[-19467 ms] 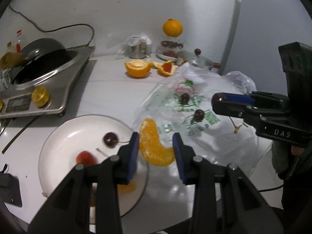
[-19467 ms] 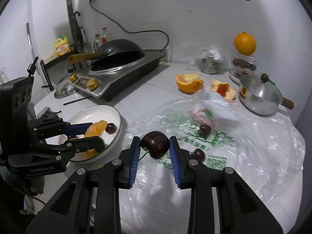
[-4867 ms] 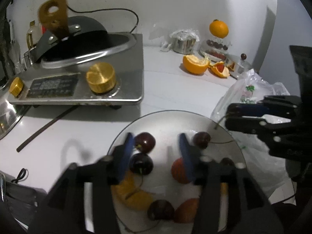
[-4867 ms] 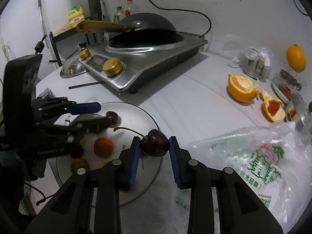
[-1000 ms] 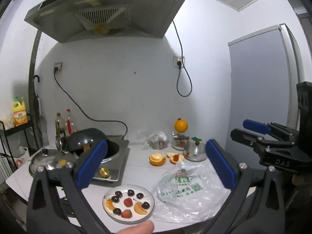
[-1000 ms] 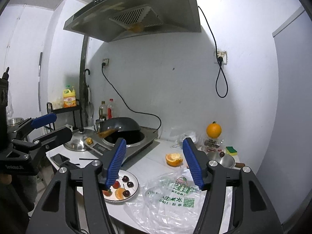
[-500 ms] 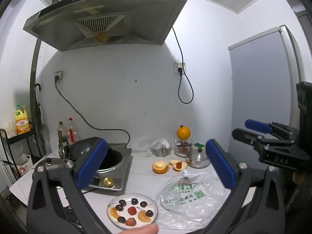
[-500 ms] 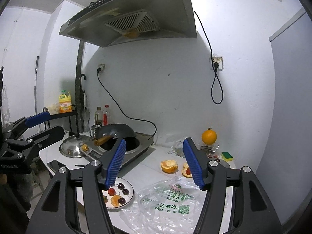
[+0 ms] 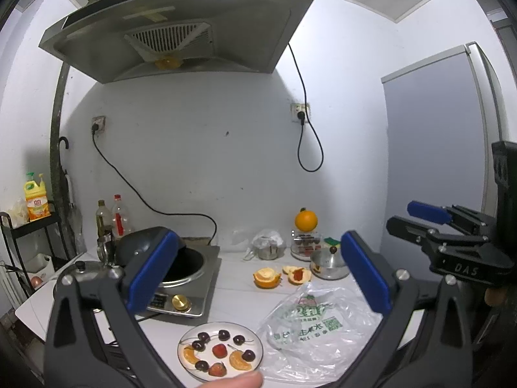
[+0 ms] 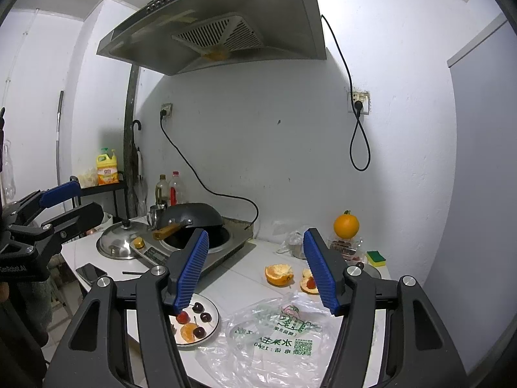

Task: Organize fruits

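With both my left gripper and right gripper standing jaws apart and empty, the fruits lie arranged on the plate at lower centre; sorting looks finished.

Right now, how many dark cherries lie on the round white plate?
5. On the round white plate, the dark cherries form a ring: left, upper left, top, upper right, right. A sixth dark fruit in front may be another.
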`<action>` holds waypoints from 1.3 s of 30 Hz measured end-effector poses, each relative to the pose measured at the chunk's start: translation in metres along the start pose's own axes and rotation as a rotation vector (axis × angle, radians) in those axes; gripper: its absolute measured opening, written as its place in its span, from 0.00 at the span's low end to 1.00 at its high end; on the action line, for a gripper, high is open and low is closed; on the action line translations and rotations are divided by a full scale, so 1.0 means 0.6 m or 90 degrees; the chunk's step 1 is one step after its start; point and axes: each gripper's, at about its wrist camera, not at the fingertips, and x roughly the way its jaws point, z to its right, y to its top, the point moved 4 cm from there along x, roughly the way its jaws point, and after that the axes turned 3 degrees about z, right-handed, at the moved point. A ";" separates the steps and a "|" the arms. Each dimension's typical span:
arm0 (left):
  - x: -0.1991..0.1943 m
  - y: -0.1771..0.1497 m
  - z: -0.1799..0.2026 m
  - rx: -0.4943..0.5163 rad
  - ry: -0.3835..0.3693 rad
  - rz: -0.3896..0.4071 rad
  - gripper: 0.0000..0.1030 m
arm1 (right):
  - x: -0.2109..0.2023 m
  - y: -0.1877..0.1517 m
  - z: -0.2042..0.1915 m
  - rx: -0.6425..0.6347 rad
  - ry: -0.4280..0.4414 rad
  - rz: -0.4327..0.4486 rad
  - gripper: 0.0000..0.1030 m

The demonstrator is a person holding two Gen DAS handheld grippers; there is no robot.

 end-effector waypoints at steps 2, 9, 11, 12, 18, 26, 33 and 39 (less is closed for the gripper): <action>0.001 0.001 0.000 0.000 0.000 0.000 0.99 | 0.001 0.000 0.000 0.000 0.000 -0.001 0.63; 0.001 0.000 0.000 0.000 0.000 0.000 0.99 | 0.003 0.000 0.001 0.001 -0.001 -0.003 0.63; 0.001 -0.001 0.000 -0.001 -0.001 -0.001 0.99 | 0.003 -0.001 0.001 0.001 -0.001 -0.003 0.63; 0.003 -0.001 -0.001 -0.001 -0.002 -0.002 0.99 | 0.003 -0.001 0.001 0.000 0.000 -0.003 0.63; 0.006 -0.004 -0.003 -0.006 -0.002 -0.006 0.99 | 0.003 -0.002 0.000 0.001 -0.002 -0.005 0.63; 0.007 -0.005 -0.007 -0.008 -0.003 -0.007 0.99 | 0.006 -0.006 -0.003 0.000 -0.001 -0.009 0.63; 0.008 -0.007 -0.008 -0.010 -0.004 -0.008 0.99 | 0.006 -0.006 -0.004 0.001 -0.002 -0.010 0.63; 0.008 -0.009 -0.009 -0.008 -0.005 -0.009 0.99 | 0.008 -0.013 -0.007 0.003 -0.001 -0.015 0.63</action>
